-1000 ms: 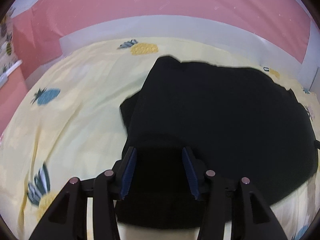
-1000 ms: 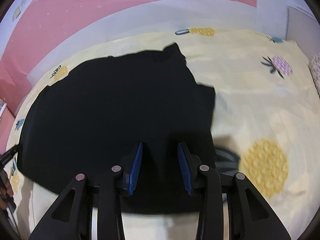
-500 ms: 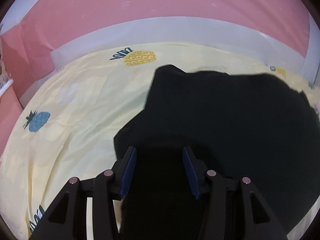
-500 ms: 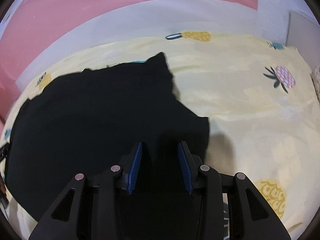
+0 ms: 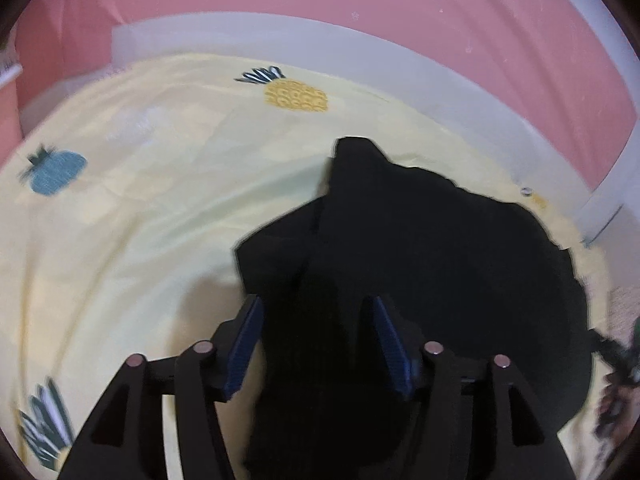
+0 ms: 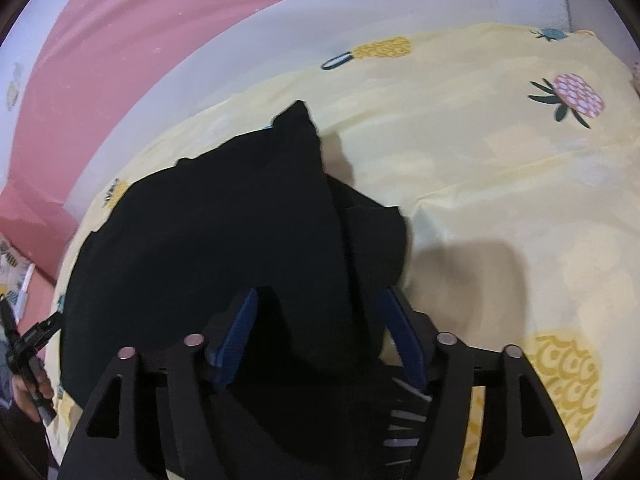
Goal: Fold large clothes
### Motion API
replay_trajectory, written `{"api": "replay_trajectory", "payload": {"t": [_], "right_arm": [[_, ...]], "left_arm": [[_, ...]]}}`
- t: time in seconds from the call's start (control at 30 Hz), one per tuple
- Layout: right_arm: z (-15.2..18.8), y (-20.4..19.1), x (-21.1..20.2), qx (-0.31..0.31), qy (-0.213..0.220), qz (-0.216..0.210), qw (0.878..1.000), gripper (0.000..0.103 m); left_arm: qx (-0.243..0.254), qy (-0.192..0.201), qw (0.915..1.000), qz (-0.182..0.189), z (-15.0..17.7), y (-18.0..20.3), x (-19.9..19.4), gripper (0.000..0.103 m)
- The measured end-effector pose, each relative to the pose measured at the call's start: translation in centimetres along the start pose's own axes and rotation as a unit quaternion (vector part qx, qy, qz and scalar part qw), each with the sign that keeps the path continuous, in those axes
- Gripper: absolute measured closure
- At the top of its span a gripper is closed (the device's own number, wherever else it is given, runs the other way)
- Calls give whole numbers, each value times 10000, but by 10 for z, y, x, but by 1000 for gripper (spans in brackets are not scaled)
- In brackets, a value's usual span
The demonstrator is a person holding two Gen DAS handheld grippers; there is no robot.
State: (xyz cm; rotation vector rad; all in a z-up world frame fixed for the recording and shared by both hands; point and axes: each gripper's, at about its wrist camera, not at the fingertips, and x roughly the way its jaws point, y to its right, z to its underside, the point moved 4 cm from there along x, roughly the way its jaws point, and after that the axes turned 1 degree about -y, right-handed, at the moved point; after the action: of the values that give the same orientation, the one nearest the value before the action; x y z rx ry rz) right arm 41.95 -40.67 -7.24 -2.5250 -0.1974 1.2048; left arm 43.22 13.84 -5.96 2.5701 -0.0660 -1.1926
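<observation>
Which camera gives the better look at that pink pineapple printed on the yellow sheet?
The right wrist view. The pink pineapple sits sharp and whole there at upper right, green leaves included, on the yellow sheet. The left wrist view shows only a blurred pinkish patch at its right edge that may be it; I cannot tell.

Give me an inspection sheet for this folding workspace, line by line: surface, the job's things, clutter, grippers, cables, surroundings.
Surface: yellow pineapple-print sheet, lightly creased.
Job's things: black garment lying on the sheet, one side flap doubled over its edge.
Clutter: nothing seen.
Grippers: left gripper and right gripper both have jaws opening, with black cloth between the blue pads; the pads do not appear to press it.
Cables: nothing seen.
Surroundings: pink wall with a pale band behind the bed; a hand holding the other gripper shows at the right view's edge.
</observation>
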Motion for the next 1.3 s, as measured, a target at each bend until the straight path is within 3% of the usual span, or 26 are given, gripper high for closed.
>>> {"api": "replay_trajectory", "payload": {"t": [0.1,0.17,0.23,0.4,0.6,0.73,0.9,1.03,1.1,1.3], "right_arm": [[2,-8,4,-176,-18,-54,9998,33],[1,-7,8,-176,-11,23,9998,27],[0,0,11,-55,2,53,10000,26],[3,17,20,296,-134,-288,9991,23],[5,34,36,762,-339,-887,9926,13],[2,37,43,794,-479,-1211,9883,13],[-6,32,51,727,-668,-1329,9862,13],[-5,28,51,658,-708,-1520,9836,27],[-7,28,54,635,-700,-1531,9837,28],[-12,20,59,499,-701,-1473,9853,45]], "left_arm": [[250,20,9997,-71,-1,15,7,39],[328,-11,9991,-272,-4,15,18,39],[159,-94,9992,-354,-5,5,29,30],[-260,-134,9996,-59,6,-22,31,14],[-791,-601,9922,750,9,-42,53,10],[-792,-775,9871,1158,4,-44,69,8],[-570,-815,9865,1303,1,-36,79,8],[-538,-798,9848,1447,6,-33,76,14],[-515,-816,9850,1431,6,-32,77,15],[-78,-816,9917,991,3,-15,80,27]]}}
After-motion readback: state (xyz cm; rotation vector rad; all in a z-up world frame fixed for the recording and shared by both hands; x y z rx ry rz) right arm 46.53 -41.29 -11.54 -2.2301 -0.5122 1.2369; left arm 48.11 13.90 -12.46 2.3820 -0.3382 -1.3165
